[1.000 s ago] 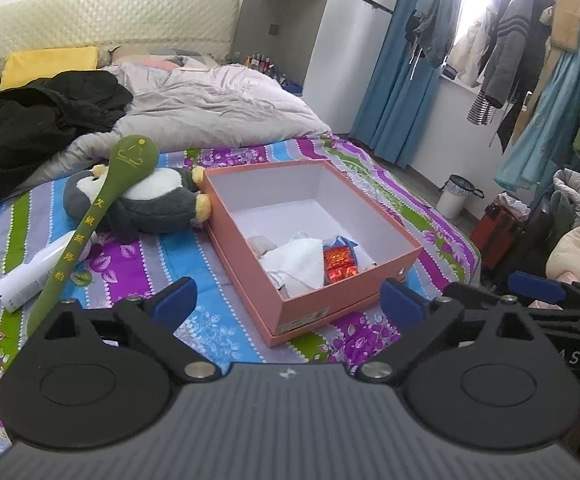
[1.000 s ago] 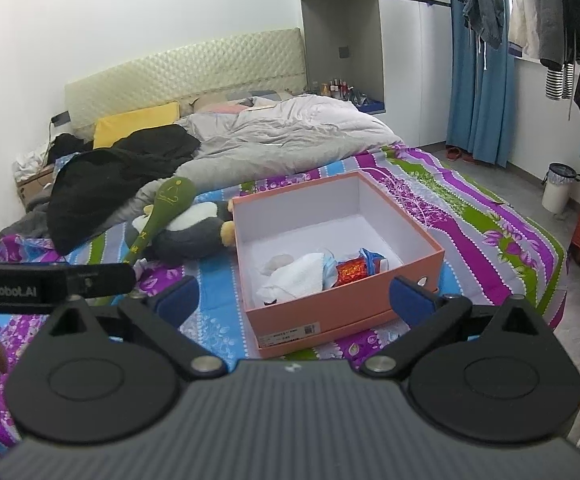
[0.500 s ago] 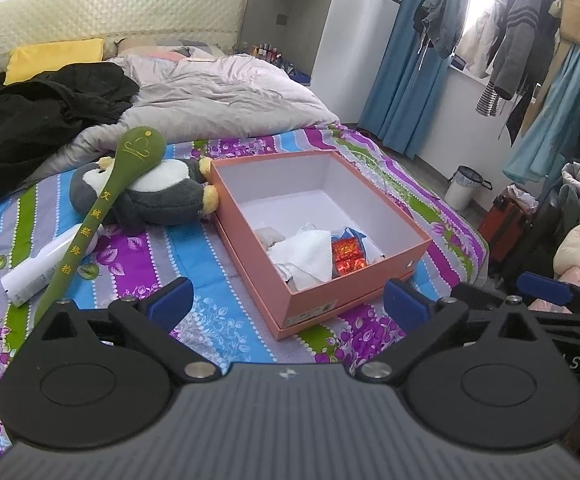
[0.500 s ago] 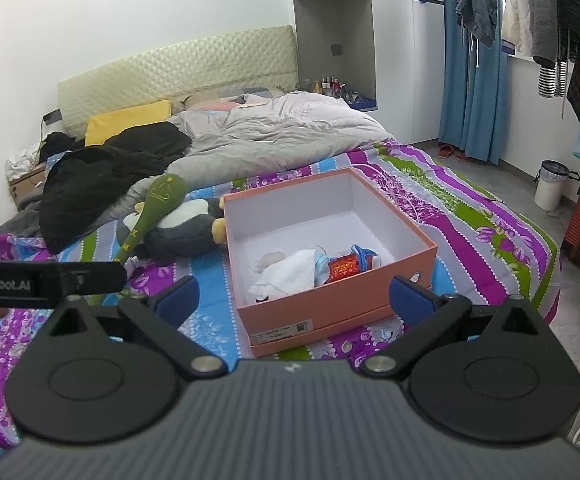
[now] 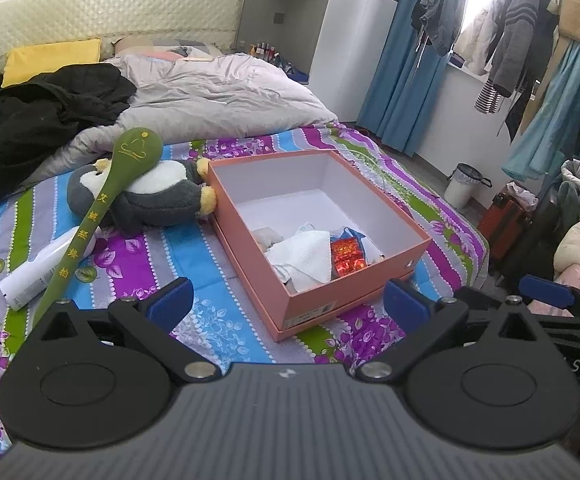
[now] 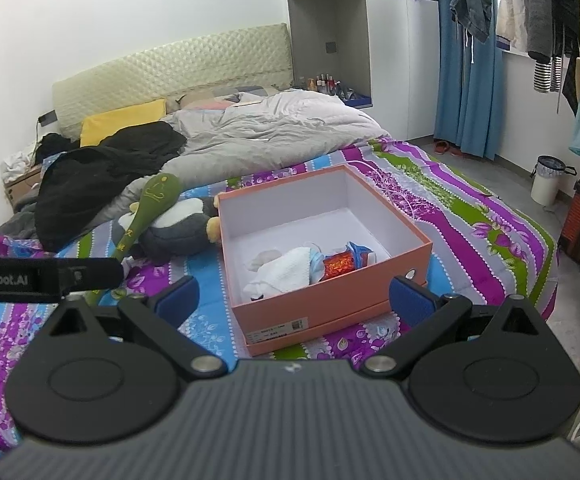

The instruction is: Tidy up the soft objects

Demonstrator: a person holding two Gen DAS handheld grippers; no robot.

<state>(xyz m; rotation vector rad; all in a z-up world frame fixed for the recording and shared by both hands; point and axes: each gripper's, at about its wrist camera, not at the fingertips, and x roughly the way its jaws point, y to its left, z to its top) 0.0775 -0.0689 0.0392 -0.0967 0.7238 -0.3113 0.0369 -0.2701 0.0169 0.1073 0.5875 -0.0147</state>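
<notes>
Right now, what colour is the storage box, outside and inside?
The box is salmon-orange outside, white inside; the left wrist view shows it best.

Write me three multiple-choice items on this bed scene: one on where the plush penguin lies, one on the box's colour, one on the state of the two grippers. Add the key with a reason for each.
1. Where does the plush penguin lie?
A. inside the box
B. on the bedspread against the box's left wall
C. on the yellow pillow

2. What colour is the outside of the open box?
A. salmon pink
B. dark blue
C. black

3. How do the left gripper and right gripper stand?
A. both shut on cloth
B. one holds the penguin
C. both open and empty

Key: B, its yellow feet touch the box's outer wall; A, the walls are salmon pink outside, white inside; C, the blue pads stand wide apart with nothing between them.
</notes>
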